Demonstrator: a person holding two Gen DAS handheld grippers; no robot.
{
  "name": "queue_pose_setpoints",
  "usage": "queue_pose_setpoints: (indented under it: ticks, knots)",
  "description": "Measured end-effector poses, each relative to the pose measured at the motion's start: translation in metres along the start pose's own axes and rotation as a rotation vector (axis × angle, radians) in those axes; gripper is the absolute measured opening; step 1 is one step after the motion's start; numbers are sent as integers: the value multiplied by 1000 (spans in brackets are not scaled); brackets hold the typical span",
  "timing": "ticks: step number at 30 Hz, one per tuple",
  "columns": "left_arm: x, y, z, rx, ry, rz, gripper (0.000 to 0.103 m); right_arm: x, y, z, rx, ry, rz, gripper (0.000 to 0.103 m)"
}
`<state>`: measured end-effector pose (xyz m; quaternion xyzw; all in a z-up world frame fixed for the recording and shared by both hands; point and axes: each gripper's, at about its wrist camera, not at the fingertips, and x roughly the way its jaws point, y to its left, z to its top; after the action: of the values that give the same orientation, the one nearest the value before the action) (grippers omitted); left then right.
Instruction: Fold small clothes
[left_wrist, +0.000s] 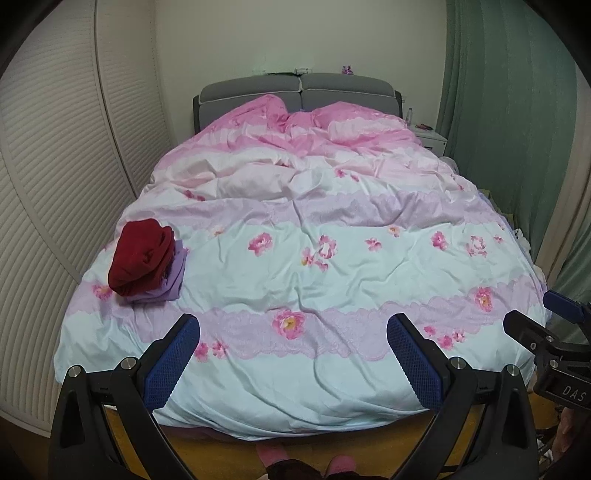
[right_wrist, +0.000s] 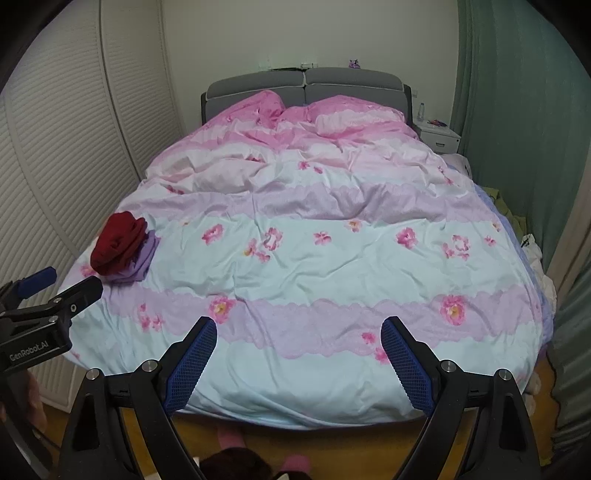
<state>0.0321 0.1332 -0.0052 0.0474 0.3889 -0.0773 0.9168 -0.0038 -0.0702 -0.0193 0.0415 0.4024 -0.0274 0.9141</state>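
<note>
1. The left gripper (left_wrist: 293, 325), black-armed with blue textured pads, hangs over the foot of the bed with its jaws spread wide and nothing between them.
2. The right gripper (right_wrist: 299, 328), built the same, is held level beside it, jaws likewise wide apart and holding nothing.
3. Each tool shows at the edge of the other's view: the right one at the far right of the left wrist view, the left one at the far left of the right wrist view.
4. A folded dark red garment (left_wrist: 142, 256) sits on top of a folded lilac garment (left_wrist: 173, 278), making a stack of 2 near the left edge of the bed, well apart from both tools.
5. The stack rests on a rumpled floral duvet (left_wrist: 295, 273), banded in pink, lilac and pale blue, which covers the whole bed.
6. A grey padded headboard (left_wrist: 295, 90) stands at the far end.
7. White louvred wardrobe doors (left_wrist: 55, 166) run along the left, green curtains (left_wrist: 498, 110) along the right.
8. A white bedside cabinet (right_wrist: 437, 138) stands by the headboard; the small items on it are too blurred to name.
</note>
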Motion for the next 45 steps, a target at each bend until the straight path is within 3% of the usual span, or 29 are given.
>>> queue_pose_setpoints:
  ticks: [45]
  knots:
    - [-14,-3,2,-13,-9,-38,103,-13,4,8,-10,-36,20,91]
